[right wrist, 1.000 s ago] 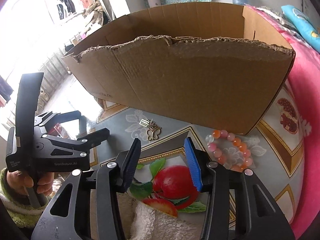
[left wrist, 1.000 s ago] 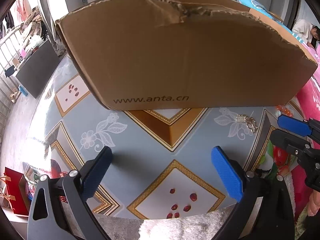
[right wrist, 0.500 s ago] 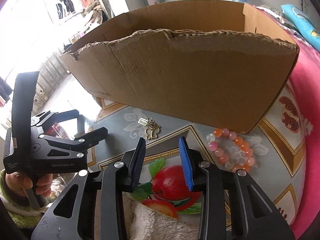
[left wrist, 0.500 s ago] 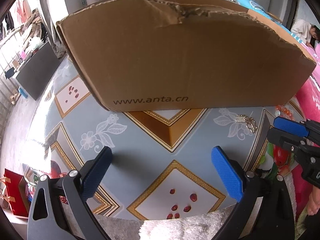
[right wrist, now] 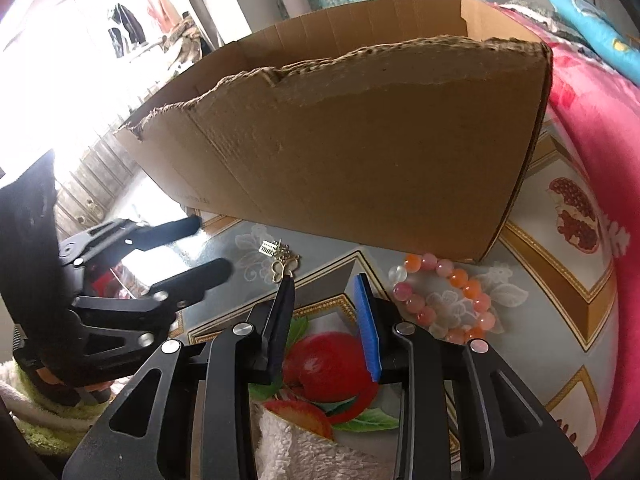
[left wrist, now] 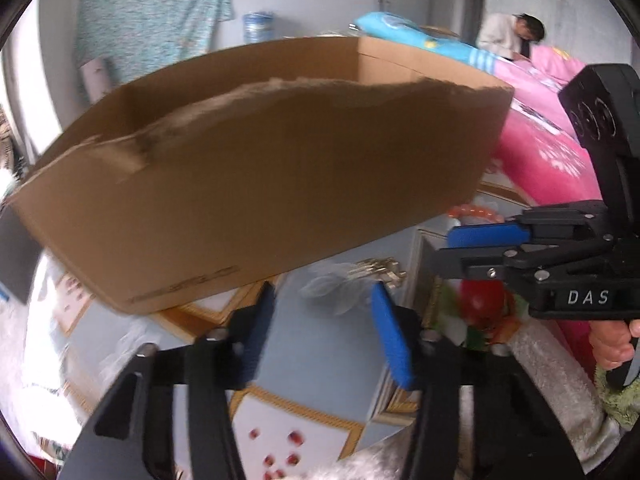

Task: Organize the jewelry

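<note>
Fingers of the right gripper (right wrist: 324,288) were seen lowest in the right wrist view, angled steeply down at the patterned tablecloth (right wrist: 560,320), the jaws a narrow gap apart with nothing between them; only a printed red fruit lay below the gap. The tip of its left finger stood just beside the gold butterfly pendant (right wrist: 282,262), at about 11 o'clock from the gap; whether it touched could not be told. The pendant's long axis ran from 11 o'clock down to 5 o'clock, its barred clasp at the far end. At 2 o'clock from the gap the pink and orange bead bracelet (right wrist: 444,300) lay flat in a loop, clear of the fingers. At 9 o'clock the left gripper (right wrist: 208,248) was held tilted by a hand (right wrist: 60,384) in a green sleeve, its fingers pointed toward 2 o'clock.

In the blurred left wrist view, the left gripper (left wrist: 324,308) was caught with its jaws closing on nothing, the pendant (left wrist: 376,270) just beyond at 1 o'clock. The right gripper (left wrist: 460,248) lay at 3 o'clock, pointed toward 9 o'clock.

Farther back, the torn cardboard box (right wrist: 380,140) stood open-topped on the cloth, long axis across the view. A person (left wrist: 508,36) was seen in the background.
</note>
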Demonstrator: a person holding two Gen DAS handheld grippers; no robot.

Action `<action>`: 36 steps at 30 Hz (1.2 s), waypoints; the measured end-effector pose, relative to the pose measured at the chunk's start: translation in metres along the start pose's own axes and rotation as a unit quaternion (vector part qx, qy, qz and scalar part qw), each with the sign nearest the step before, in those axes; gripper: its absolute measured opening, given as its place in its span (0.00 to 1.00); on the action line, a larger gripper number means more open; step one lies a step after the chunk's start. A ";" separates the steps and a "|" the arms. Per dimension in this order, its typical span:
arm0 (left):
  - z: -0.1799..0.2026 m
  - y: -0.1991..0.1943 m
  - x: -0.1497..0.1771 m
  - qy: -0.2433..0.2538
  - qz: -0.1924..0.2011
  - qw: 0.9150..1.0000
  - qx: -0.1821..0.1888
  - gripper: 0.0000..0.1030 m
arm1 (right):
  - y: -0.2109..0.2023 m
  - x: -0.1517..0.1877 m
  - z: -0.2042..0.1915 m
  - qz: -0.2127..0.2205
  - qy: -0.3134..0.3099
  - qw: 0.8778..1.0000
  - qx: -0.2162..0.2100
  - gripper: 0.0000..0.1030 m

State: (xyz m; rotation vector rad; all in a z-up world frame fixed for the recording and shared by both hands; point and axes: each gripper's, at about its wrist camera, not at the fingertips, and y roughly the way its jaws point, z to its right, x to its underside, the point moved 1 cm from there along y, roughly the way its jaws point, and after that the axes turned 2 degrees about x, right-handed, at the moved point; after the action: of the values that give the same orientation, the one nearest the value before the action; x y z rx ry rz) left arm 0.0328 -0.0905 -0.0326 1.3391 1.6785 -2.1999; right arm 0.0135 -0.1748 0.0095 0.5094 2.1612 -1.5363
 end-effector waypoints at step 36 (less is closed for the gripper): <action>-0.020 -0.010 -0.010 -0.039 -0.004 0.998 0.043 0.14 | -0.008 0.001 0.018 0.010 0.014 0.999 -0.027 0.27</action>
State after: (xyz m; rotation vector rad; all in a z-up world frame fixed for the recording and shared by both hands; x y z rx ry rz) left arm 0.0457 -0.0747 -0.0194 1.2491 1.5841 -2.3210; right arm 0.0107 -0.1947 0.0098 0.5341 2.2060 -1.4636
